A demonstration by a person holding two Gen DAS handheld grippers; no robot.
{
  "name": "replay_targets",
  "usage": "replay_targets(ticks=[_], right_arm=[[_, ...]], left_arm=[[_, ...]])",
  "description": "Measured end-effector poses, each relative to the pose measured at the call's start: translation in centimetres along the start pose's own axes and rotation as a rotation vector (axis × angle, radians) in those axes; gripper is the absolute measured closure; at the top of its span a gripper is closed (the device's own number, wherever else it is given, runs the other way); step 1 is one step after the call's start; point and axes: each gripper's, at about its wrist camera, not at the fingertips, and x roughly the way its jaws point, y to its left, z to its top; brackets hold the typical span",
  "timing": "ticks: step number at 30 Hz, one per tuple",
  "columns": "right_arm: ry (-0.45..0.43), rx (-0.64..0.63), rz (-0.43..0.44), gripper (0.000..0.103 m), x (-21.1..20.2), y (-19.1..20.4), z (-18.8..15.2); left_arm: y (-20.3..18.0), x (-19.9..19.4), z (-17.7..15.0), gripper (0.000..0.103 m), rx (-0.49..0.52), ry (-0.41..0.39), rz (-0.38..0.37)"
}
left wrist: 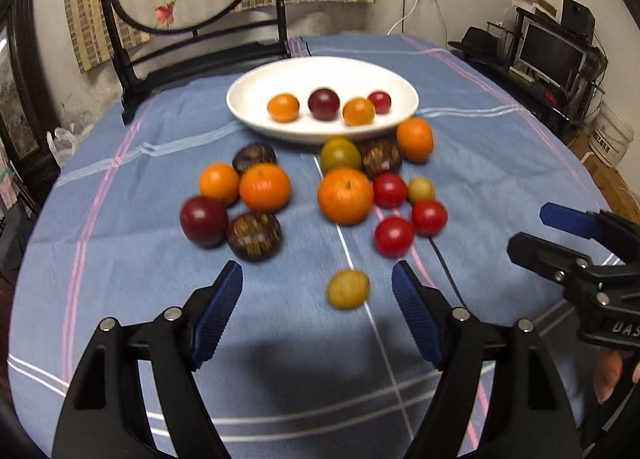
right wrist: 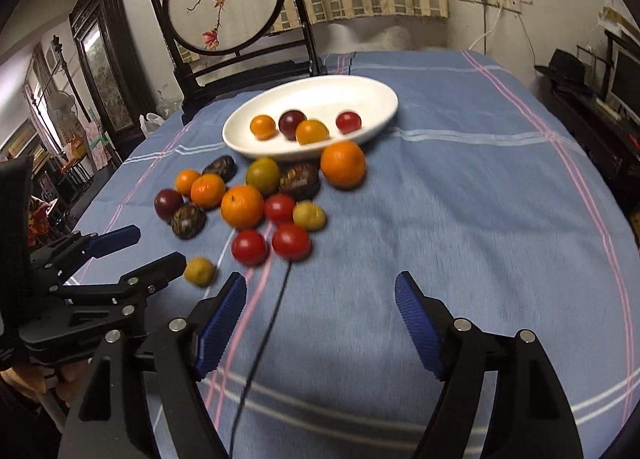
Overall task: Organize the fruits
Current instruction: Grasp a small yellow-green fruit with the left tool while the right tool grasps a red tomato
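Left gripper: jaws spread wide, holding nothing, above the blue cloth.
Small yellow fruit: on the cloth between the left fingers, nearer the right one, touching neither; roundish, long axis unclear.
Loose fruit pile: on the cloth just in front of the dish.
White oval dish: long axis left to right, four fruits inside.
Right gripper: wide open, empty, over bare cloth right of the pile.

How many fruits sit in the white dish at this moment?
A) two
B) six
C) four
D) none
C: the white dish holds two orange fruits, a dark plum and a small red fruit; all other fruit lies on the blue cloth.
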Motion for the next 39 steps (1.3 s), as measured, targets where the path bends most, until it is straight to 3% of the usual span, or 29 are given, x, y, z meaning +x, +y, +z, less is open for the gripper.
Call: replay_targets(ticks=[8, 11, 13, 17, 19, 29, 35, 39], right_arm=[[0.034, 0.016, 0.013, 0.025, 0.5, -1.0, -1.7], [0.036, 0.018, 0.026, 0.025, 0.7, -1.2, -1.8], [0.042, 0.019, 0.036, 0.024, 0.8, -1.2, -1.8], [0.049, 0.005, 0.043, 0.024, 1.2, -1.2, -1.9], [0.055, 0.003, 0.045, 0.024, 1.3, -1.2, -1.8], [0.120, -0.050, 0.055, 0.024, 3.0, 0.0, -1.0], [0.177, -0.144, -0.012, 0.026, 5.3, 2.4, -0.7], [0.177, -0.169, -0.040, 0.035, 6.1, 3.1, 0.0]], left_arm=[[-0.6, 1.5, -1.5, 0.028, -0.008, 0.048, -0.003], [-0.8, 2.2, -1.5, 0.039, 0.002, 0.066, -0.003], [-0.9, 2.9, -1.4, 0.039, 0.000, 0.083, -0.006], [-1.0, 3.9, -1.1, 0.052, 0.000, 0.089, -0.017], [-1.2, 3.9, -1.0, 0.077, 0.020, 0.077, -0.016], [0.2, 2.7, -0.9, 0.077, 0.006, 0.040, -0.029], [1.8, 2.1, -1.2, 0.077, -0.024, 0.029, -0.047], [2.6, 2.4, -1.4, 0.077, -0.036, 0.035, -0.060]])
